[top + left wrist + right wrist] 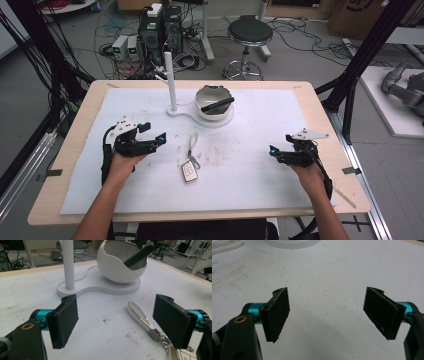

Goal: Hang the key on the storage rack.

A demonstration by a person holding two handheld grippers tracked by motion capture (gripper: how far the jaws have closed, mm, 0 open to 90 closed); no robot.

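Both tongs (150, 132) (278, 150) wide apart, empty. Key fob (189, 172) between them; likely left grab: straddle strap (140, 316), close squarely.

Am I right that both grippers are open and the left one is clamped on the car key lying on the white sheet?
Not quite. The left gripper is open, but it holds nothing: the left gripper view shows the car key lying free on the white sheet, its strap between the spread jaws. The right gripper is open too.

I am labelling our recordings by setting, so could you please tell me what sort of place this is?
Probably a robotics lab or data-collection workspace: computer towers and tangled cables sit on the floor behind the table, and a grey robot arm rests at the right.
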